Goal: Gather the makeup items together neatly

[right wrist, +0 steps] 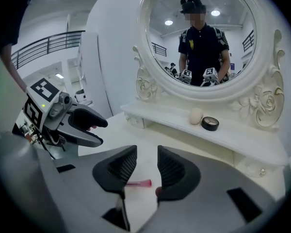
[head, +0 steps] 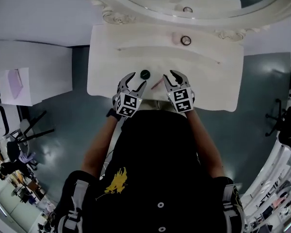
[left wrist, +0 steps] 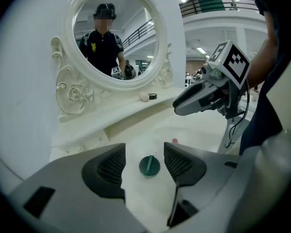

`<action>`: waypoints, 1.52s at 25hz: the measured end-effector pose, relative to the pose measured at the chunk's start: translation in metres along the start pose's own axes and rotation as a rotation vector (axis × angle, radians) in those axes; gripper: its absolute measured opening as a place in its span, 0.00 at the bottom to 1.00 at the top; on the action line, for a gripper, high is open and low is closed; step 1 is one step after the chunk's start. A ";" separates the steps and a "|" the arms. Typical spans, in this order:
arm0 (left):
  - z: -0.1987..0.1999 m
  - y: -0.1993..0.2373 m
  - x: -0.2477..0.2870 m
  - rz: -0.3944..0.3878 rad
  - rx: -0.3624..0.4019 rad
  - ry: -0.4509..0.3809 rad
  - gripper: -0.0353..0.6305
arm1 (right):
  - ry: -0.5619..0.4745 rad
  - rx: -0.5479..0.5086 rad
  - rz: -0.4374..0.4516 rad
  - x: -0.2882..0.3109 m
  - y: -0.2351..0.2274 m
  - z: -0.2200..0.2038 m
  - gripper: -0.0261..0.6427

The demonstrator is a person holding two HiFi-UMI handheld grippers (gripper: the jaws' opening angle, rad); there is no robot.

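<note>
On the white vanity table (head: 111,81), a dark green round jar (head: 145,74) and a thin pink tube (head: 156,84) lie near the front edge. My left gripper (head: 136,80) stands open around the green jar (left wrist: 149,165); its pads are on either side and do not touch it. My right gripper (head: 170,77) hovers over the pink tube (right wrist: 138,183) with a narrow gap between its jaws and nothing pressed in them. On the raised shelf under the mirror sit a beige sponge egg (right wrist: 196,116) and a black round compact (right wrist: 210,124).
An ornate oval mirror (left wrist: 114,38) rises behind the shelf. The table's front edge is right under both grippers, against the person's body. My right gripper (left wrist: 180,103) hangs close to the right of the left one. Grey floor and a white cabinet (head: 29,72) lie to the left.
</note>
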State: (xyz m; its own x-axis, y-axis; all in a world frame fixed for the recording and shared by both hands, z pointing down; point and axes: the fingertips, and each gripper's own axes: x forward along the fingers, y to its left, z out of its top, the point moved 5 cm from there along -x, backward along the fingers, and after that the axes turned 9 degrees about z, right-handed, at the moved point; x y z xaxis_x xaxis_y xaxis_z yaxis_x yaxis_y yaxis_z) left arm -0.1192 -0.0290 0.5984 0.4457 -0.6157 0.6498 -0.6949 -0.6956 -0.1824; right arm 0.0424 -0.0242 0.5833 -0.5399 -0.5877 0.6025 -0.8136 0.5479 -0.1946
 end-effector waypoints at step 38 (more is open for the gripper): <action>-0.062 -0.006 0.088 -0.419 0.323 0.238 0.15 | 0.066 0.208 -0.343 -0.023 0.031 -0.035 0.15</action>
State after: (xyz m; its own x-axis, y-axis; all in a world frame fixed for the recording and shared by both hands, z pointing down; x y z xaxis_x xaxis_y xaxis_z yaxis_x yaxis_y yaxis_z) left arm -0.1110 -0.0564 0.7021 0.4800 -0.1894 0.8566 -0.2626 -0.9627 -0.0657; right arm 0.0373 0.0275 0.5901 -0.2197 -0.6724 0.7068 -0.9741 0.1905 -0.1215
